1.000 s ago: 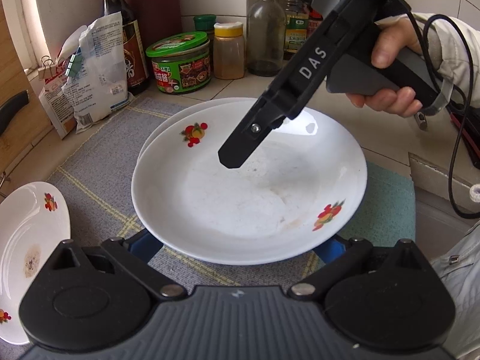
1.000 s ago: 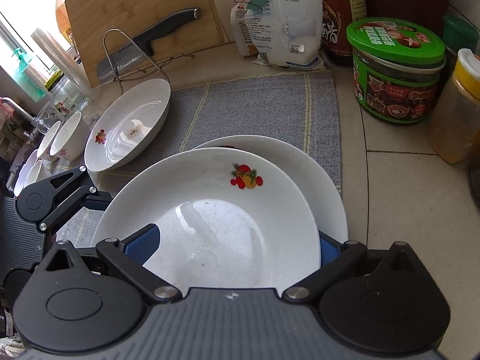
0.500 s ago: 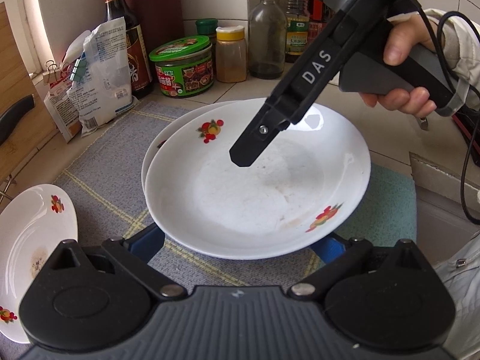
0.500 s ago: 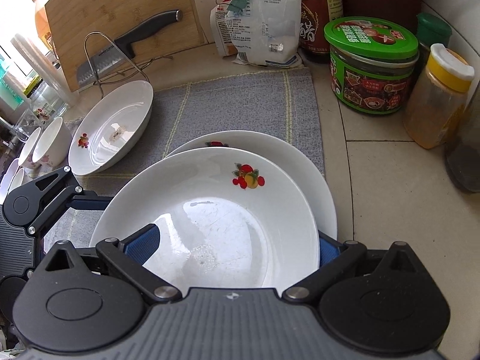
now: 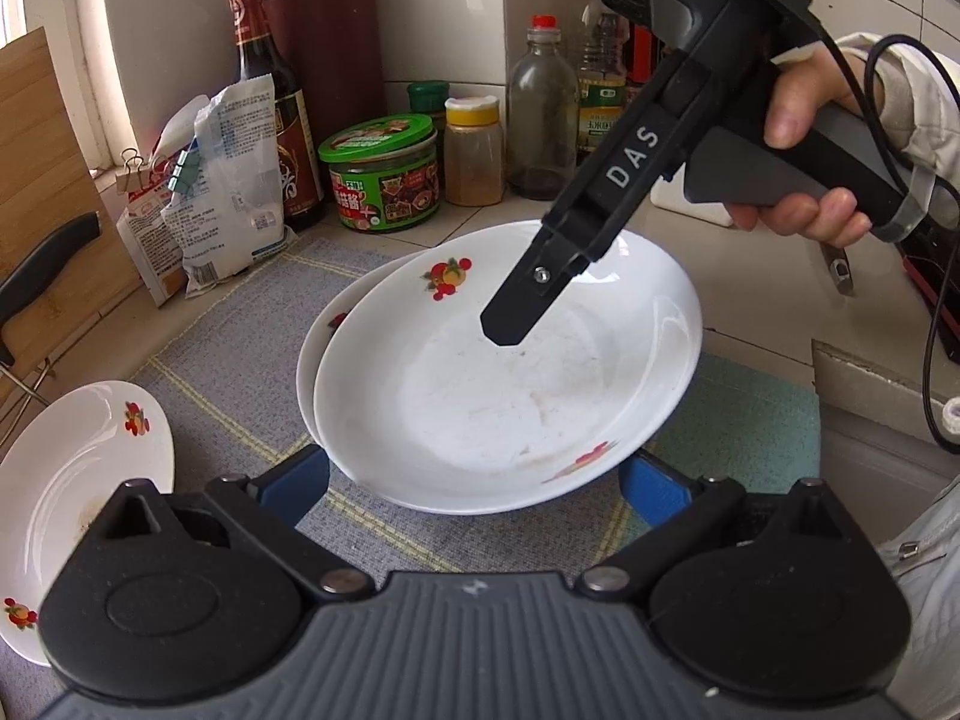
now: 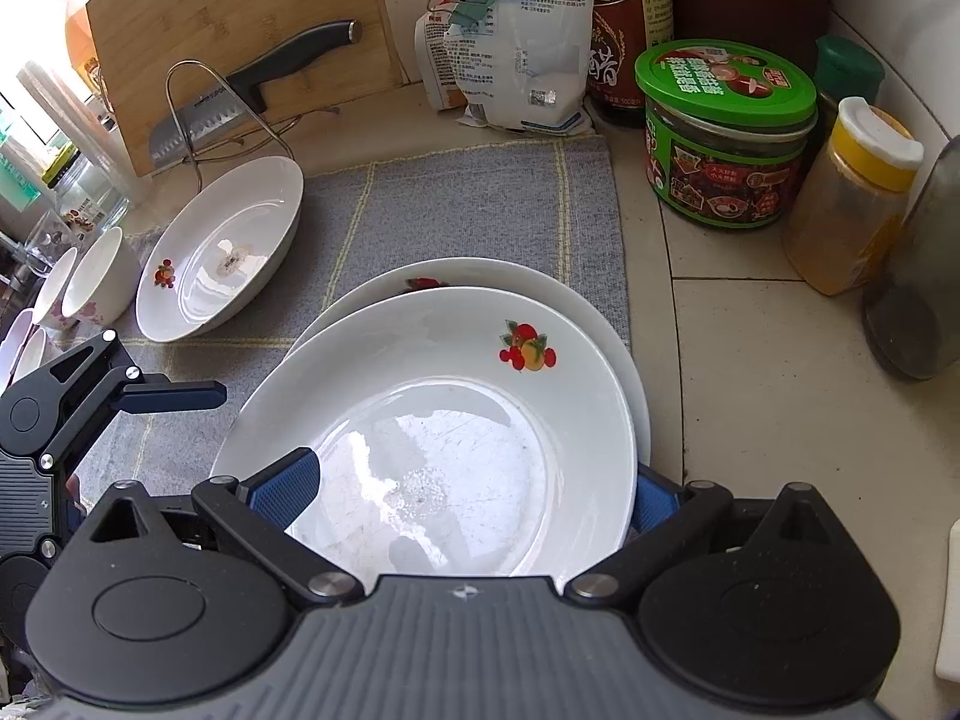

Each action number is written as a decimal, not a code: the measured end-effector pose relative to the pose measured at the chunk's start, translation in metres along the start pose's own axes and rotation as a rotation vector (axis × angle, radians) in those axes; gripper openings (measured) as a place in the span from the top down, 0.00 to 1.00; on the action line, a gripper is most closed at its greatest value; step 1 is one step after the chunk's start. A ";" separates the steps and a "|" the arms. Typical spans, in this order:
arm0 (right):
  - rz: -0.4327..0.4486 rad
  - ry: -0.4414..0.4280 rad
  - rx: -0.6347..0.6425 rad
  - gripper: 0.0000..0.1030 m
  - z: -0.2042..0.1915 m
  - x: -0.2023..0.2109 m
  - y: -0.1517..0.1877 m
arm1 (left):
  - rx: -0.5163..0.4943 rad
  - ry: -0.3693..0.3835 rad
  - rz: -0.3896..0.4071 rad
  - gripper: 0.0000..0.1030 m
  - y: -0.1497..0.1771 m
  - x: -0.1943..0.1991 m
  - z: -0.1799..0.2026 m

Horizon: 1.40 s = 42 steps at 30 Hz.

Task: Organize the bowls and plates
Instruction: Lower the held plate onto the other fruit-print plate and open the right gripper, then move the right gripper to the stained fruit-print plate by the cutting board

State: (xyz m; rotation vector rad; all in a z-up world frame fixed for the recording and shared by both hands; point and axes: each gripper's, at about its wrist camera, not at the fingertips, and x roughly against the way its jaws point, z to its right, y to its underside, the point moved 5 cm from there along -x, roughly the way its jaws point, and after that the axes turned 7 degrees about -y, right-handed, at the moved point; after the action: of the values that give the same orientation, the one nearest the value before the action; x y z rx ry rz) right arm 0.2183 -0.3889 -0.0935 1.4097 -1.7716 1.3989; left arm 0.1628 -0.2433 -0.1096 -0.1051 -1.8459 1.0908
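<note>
Lifted higher, top plate [image 5: 504, 396] (tilted) sits between left gripper [image 5: 474, 480] fingers.

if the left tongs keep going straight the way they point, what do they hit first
Probably the upper plate, whose near rim sits between the open left tongs. It lies on a second plate, with the right tongs above it; depth is unclear.

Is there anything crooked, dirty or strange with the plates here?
The top plate sits off-centre on the lower plate, so the stack is uneven. Its middle shows faint smears. The separate plate on the grey mat leans tilted and has a dried stain inside.
</note>
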 end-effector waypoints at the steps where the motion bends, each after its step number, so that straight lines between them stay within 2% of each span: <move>1: -0.001 0.005 0.004 0.00 0.000 0.001 0.001 | 0.001 -0.002 0.001 0.01 0.000 0.001 0.000; 6: -0.003 0.018 0.015 0.00 -0.001 0.007 0.005 | 0.013 -0.022 0.024 0.01 -0.001 0.009 0.002; 9: -0.020 0.056 0.021 0.00 0.002 0.007 0.010 | 0.041 -0.050 0.041 0.01 -0.002 0.016 -0.001; 12: -0.016 0.039 0.037 0.00 0.001 0.011 0.014 | 0.082 -0.092 0.054 0.01 -0.002 0.025 -0.005; 15: 0.014 0.052 0.079 0.00 -0.005 0.018 0.015 | 0.136 -0.165 0.054 0.01 0.001 0.034 -0.011; 19: 0.075 0.018 0.143 0.00 -0.020 0.025 0.013 | 0.231 -0.279 0.039 0.01 0.006 0.049 -0.021; 27: 0.175 -0.059 0.282 0.00 -0.065 0.023 0.003 | 0.403 -0.416 -0.023 0.01 0.042 0.075 -0.042; 33: 0.177 -0.049 0.323 0.00 -0.097 0.008 -0.001 | 0.458 -0.436 -0.042 0.01 0.071 0.088 -0.064; 42: 0.176 0.036 0.312 0.00 -0.136 -0.004 -0.003 | 0.445 -0.404 -0.035 0.01 0.095 0.088 -0.101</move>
State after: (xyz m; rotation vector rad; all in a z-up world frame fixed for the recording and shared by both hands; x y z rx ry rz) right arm 0.1931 -0.2640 -0.0455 1.3934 -1.7461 1.8474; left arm 0.1573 -0.0794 -0.1027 0.4340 -1.8883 1.5550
